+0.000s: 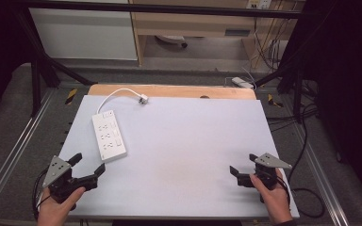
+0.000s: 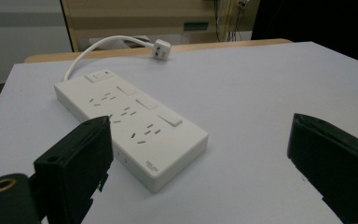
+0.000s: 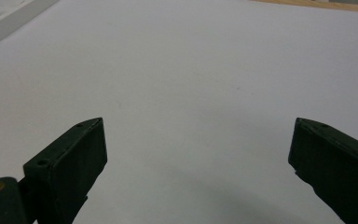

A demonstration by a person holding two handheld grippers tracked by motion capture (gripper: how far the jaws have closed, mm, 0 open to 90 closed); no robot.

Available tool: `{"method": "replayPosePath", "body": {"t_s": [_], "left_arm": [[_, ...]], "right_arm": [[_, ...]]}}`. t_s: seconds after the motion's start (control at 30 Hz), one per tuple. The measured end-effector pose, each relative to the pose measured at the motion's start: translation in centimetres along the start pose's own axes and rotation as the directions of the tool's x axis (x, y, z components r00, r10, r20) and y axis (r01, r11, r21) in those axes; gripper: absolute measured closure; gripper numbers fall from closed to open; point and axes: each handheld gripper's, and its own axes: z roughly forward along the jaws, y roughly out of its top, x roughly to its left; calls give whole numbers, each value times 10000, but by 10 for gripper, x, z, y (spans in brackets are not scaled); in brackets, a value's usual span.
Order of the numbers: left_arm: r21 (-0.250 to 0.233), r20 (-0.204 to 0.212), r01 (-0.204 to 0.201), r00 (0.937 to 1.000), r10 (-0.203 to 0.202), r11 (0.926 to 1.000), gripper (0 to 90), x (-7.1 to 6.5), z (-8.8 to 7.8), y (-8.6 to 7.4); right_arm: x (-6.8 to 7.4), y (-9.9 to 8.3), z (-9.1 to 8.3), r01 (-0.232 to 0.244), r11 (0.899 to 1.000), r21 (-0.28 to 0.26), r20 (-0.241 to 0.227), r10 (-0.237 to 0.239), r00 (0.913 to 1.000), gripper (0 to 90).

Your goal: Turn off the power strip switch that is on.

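Note:
A white power strip (image 1: pixel 109 135) lies on the left half of the pale table top (image 1: pixel 184 141), its white cord curling back to a loose plug (image 1: pixel 143 99). My left gripper (image 1: pixel 88 164) hovers at the near left corner, open and empty, a short way in front of the strip's near end (image 2: pixel 135 126). Its plug (image 2: pixel 161 48) lies far off by the back edge. My right gripper (image 1: pixel 243 163) sits at the near right, open, with nothing between its fingers (image 3: pixel 70 163). A corner of the strip (image 3: pixel 9 16) shows far off at the upper left of the right gripper view.
A wooden strip (image 1: pixel 172 91) runs along the table's far edge. Black frame legs and cables stand on the floor at both sides, and a white adapter (image 1: pixel 242 82) lies beyond the back right corner. Bare table surface stretches between the two grippers.

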Motion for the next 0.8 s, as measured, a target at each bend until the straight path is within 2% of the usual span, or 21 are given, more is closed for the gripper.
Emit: {"method": "replayPosePath", "body": {"t_s": [0.17,0.27,0.43,0.67,0.8], "left_arm": [[-219,-12,162,9999,-162,9996,67,0,-2,5],[-416,-28,421,9991,-423,9982,67,2,-4,9],[-547,-11,474,9989,-475,9974,68,3,-8,14],[-587,205,681,9975,-670,9960,69,5,-11,21],[-488,223,666,9976,-656,9966,67,6,-10,25]], "right_arm": [[-1,0,3,14,10000,26,44,-14,10000,45],[-2,0,4,-85,9999,66,41,85,10000,43],[-2,0,4,-9,10000,95,77,8,10000,42],[-2,0,4,16,9999,147,196,-18,9998,41],[-2,0,4,28,9999,127,155,-30,9999,41]]}}
